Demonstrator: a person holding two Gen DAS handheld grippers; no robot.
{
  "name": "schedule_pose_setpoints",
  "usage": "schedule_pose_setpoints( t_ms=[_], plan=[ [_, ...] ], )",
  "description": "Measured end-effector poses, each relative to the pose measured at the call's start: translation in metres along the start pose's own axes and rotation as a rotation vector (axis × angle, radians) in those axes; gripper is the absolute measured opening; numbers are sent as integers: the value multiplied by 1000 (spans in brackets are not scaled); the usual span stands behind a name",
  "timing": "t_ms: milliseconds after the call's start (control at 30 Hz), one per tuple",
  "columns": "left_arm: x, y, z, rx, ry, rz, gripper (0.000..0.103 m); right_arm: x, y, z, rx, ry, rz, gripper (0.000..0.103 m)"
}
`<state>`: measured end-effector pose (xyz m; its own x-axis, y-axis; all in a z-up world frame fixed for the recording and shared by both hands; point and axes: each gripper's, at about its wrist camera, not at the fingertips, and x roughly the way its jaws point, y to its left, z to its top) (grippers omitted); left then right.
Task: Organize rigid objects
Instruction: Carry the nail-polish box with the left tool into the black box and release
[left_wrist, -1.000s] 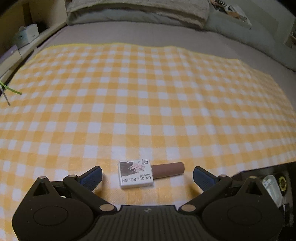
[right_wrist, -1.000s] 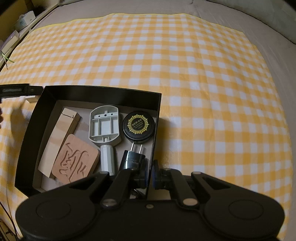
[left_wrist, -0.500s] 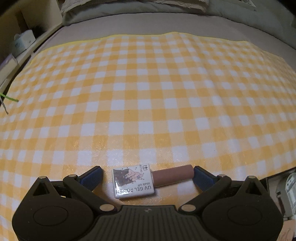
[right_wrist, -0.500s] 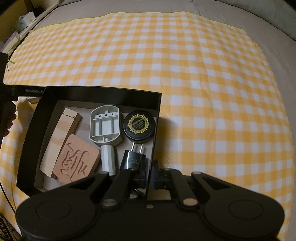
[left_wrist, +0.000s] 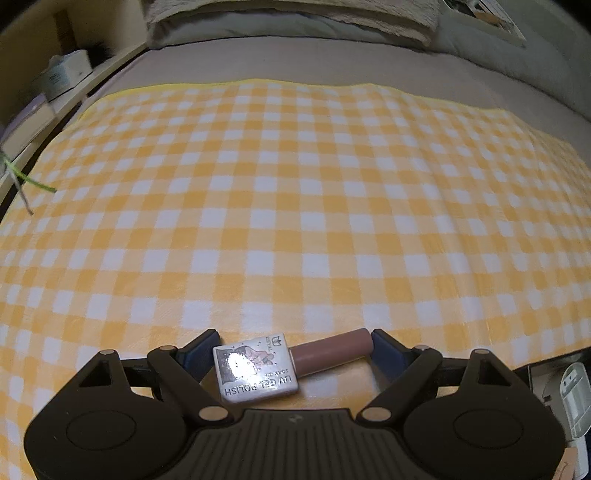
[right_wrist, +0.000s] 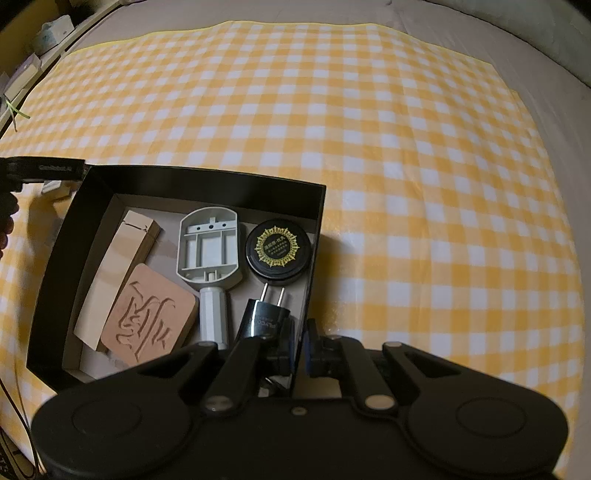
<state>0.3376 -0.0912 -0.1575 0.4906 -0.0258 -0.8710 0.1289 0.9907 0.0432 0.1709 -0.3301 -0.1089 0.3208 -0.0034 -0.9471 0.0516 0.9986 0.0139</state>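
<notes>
Left gripper (left_wrist: 293, 349), jaws just closing endwise around the white-labelled, brown-capped gel polish bottle (left_wrist: 284, 363) (pads seemingly touching): a lengthwise pinch might let it pivot free.

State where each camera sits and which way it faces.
Left wrist: on the left gripper, facing forward and down at a nail polish bottle lying between its jaws, which have just been closing.
Right wrist: on the right gripper, facing down into a black box; its shut jaws pinch the box's wall.
Shared: the checked cloth and the box.
</notes>
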Motion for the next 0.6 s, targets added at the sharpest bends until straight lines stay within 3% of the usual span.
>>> schedule_pose_setpoints(
  t_ms=[333, 600],
  plan=[
    [-43, 33, 5, -51, -88, -46, 87, 1, -1, 1, -8, -1, 0, 6],
    [-97, 44, -4, -90, -170, -147, 87, 2, 0, 1, -7, -1, 1, 6]
  ],
)
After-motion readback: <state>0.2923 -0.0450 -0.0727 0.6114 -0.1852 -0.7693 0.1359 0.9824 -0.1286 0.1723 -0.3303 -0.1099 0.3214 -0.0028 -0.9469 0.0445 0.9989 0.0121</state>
